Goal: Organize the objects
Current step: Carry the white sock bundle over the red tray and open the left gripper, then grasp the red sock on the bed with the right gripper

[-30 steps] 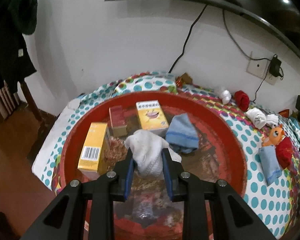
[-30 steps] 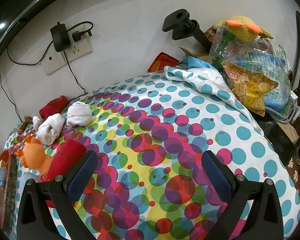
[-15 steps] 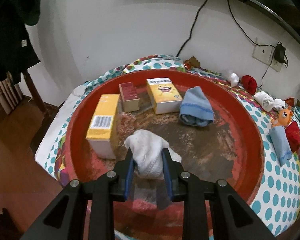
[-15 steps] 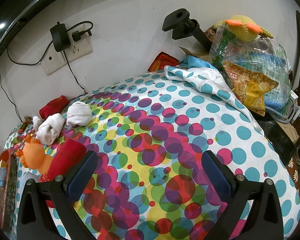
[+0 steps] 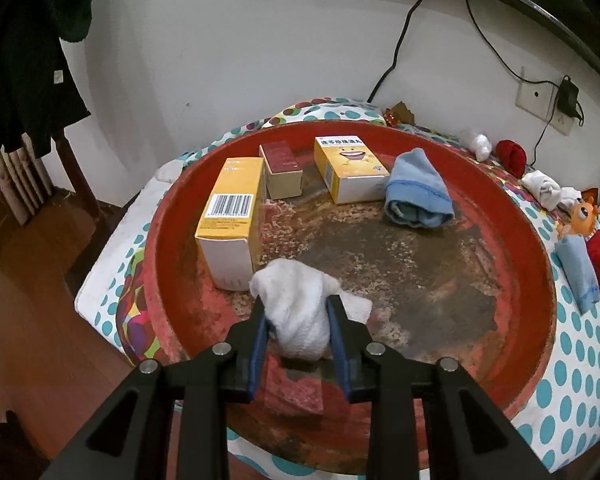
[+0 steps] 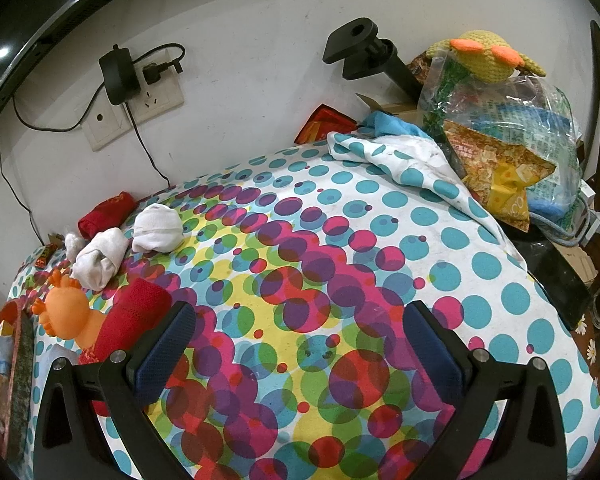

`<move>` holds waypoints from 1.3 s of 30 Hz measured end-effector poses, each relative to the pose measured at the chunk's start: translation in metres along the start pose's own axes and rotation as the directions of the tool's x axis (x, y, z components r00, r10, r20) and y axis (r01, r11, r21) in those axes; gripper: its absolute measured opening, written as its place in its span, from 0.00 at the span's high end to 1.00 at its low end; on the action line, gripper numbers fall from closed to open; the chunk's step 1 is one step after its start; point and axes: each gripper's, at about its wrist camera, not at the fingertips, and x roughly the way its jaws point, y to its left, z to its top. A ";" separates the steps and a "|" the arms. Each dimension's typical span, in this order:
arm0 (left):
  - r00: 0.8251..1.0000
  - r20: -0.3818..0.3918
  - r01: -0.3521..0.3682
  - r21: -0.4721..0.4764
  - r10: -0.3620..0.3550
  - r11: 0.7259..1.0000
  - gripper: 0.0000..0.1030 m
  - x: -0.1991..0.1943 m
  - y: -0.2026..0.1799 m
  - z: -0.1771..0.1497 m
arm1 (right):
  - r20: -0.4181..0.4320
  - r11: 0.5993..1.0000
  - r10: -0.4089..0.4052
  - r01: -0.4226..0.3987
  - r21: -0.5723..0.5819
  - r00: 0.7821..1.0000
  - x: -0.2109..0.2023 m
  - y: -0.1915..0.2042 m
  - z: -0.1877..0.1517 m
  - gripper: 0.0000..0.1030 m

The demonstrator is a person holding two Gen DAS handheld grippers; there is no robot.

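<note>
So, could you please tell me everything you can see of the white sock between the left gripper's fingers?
The white sock is a rolled bundle of soft, knitted-looking fabric with a loose flap on its right. It sits between the blue pads of the left gripper, whose jaws are opening around it. It is low over the worn floor of the red tray, near the yellow box; whether it rests there cannot be told.

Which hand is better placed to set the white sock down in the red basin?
Left. The left gripper has the white sock between its opening jaws, low over the red basin. The right gripper is open and empty over the dotted cloth.
</note>
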 end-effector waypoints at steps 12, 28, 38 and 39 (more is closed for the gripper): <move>0.950 0.263 0.212 -0.156 -0.167 0.965 0.31 -0.090 0.039 0.012 | -0.026 1.000 -0.014 0.014 0.012 1.000 0.004 -0.002 -0.002 0.00; 0.899 0.151 0.420 -0.034 -0.411 0.907 0.18 -0.115 -0.012 -0.113 | -0.077 0.979 -0.019 0.002 -0.205 0.997 -0.027 0.099 -0.035 0.00; 0.883 0.156 0.458 -0.069 -0.443 0.886 0.18 -0.118 -0.006 -0.118 | -0.170 0.994 0.010 -0.028 -0.103 0.985 0.021 0.134 -0.039 0.60; 0.882 0.151 0.460 -0.072 -0.446 0.885 0.18 -0.117 -0.006 -0.119 | -0.166 0.994 0.008 -0.026 -0.108 0.986 0.019 0.135 -0.037 0.61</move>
